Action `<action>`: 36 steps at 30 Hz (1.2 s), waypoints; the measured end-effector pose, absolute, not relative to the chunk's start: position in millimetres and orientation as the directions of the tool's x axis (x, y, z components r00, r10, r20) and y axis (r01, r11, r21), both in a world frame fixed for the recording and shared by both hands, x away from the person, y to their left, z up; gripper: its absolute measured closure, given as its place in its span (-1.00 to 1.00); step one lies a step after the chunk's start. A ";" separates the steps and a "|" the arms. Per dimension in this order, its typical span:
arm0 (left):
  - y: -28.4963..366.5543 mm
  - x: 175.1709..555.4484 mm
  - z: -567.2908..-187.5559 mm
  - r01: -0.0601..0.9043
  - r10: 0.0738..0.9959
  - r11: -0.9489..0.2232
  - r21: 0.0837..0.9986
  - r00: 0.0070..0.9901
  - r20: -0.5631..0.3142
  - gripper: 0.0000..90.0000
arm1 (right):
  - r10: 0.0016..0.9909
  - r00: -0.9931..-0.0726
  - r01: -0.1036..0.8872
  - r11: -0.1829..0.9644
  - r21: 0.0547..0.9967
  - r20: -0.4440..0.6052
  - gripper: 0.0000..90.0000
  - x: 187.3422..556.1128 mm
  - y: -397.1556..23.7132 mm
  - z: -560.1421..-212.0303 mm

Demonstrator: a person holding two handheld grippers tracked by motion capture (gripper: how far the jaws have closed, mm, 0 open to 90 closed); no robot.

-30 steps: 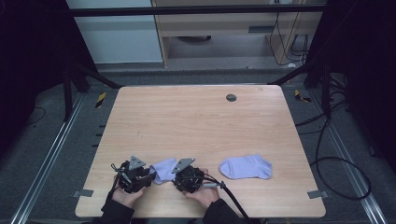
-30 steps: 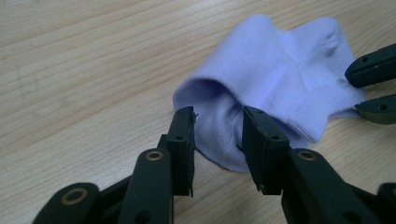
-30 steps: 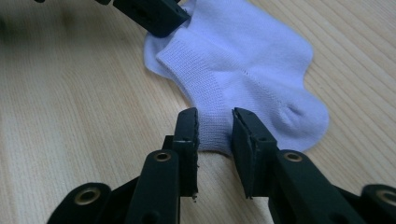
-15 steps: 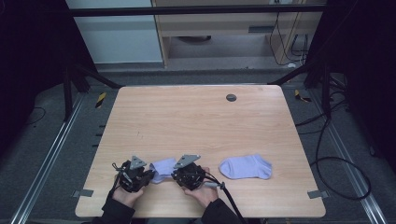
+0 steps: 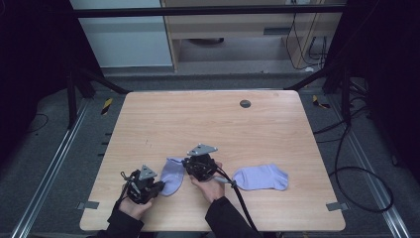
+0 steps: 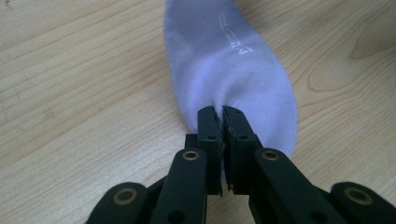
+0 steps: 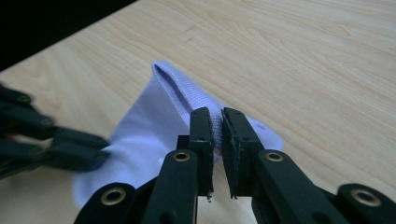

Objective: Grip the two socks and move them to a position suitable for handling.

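In the high view, low and left of centre in the frame, a lilac sock (image 5: 172, 174) is lying on the wooden table (image 5: 208, 124) between the two grippers, close to the table's near edge. The left gripper (image 5: 159, 186), sitting in a hand at the lower left of that frame, is pinching one end of this sock; in the left gripper view its jaws have just been closing and are now standing almost together on a bunched fold of the sock (image 6: 233, 79), while the remainder of the fabric is stretching away flat toward the top of that picture, with small white lettering showing on it. The right gripper (image 5: 187, 162), held just right of the sock near the lower middle of the high view, is gripping the other end; in the right gripper view its jaws have also just been closing and are now nipping a raised ridge of the sock (image 7: 159, 107), which is standing up off the wood at the centre of that frame, while the left gripper (image 7: 100, 156) is showing blurred at the left edge. A second lilac sock (image 5: 261, 177) is lying flat at the lower right of the high view, apart from both grippers. A small dark round disc (image 5: 244, 103) is sitting near the table's far edge.
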State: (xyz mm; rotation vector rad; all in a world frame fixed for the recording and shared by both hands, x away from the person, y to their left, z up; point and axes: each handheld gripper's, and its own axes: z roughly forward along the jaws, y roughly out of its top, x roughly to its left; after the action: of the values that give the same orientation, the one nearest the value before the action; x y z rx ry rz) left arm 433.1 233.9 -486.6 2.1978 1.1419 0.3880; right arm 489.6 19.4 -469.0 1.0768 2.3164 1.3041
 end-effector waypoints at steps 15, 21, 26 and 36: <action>248.3 434.0 -477.7 0.637 0.865 -0.316 0.703 0.498 -0.062 0.47 | 0.790 -0.613 0.445 0.317 0.837 0.027 0.37 523.9 17.8 -466.7; 249.1 430.4 -479.5 0.666 0.880 -0.297 0.684 0.469 -0.075 0.35 | 0.776 -0.630 0.461 0.344 0.818 0.029 0.37 533.0 14.9 -470.0; 244.3 430.6 -484.5 0.693 0.879 -0.313 0.650 0.470 -0.078 0.39 | 0.766 -0.642 0.488 0.371 0.790 0.036 0.41 543.3 21.5 -483.9; 240.1 432.2 -487.6 0.699 0.876 -0.339 0.630 0.479 -0.061 0.68 | 0.764 -0.645 0.515 0.412 0.752 0.023 0.73 556.5 29.9 -500.5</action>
State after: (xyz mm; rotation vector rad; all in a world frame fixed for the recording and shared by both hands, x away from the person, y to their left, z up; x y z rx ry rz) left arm 432.2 240.1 -487.6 2.1341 1.2967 0.3871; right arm 556.5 29.9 -500.5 1.1059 2.3481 1.0797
